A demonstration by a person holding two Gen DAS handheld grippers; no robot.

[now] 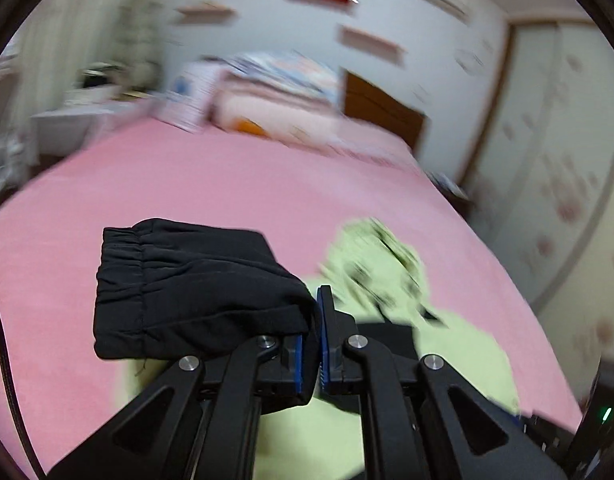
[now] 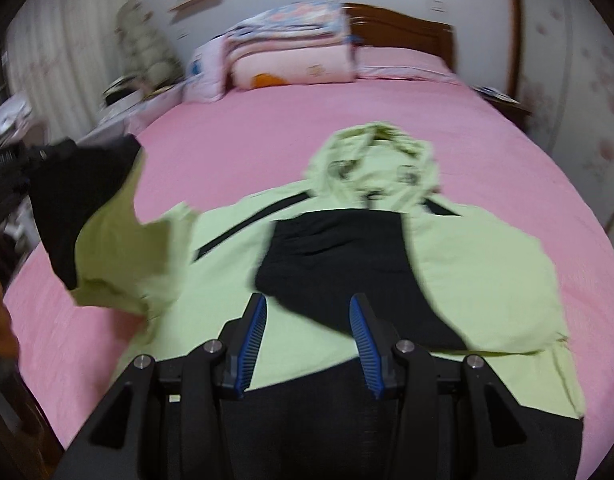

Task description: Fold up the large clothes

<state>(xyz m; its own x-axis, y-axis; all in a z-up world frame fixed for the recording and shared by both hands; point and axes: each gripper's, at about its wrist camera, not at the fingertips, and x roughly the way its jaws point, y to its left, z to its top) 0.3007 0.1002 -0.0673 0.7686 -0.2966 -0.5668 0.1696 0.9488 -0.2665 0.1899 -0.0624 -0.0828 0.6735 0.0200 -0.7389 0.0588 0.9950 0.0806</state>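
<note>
Sleeve fold in hand: the left hand-held gripper (image 1: 311, 344) pinches the black cuff (image 1: 195, 288); the jacket (image 2: 487, 264) lies on the bed (image 2: 267, 128) ahead of the right hand-held gripper (image 2: 307, 340), jaws wide, empty. Next, lay the sleeve across.

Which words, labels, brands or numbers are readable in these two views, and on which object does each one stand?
None can be read.
The patterned bedding by the headboard is too blurred to show any text.
The light green jacket shows no print or label.
The black cuff in the left gripper shows none.
</note>
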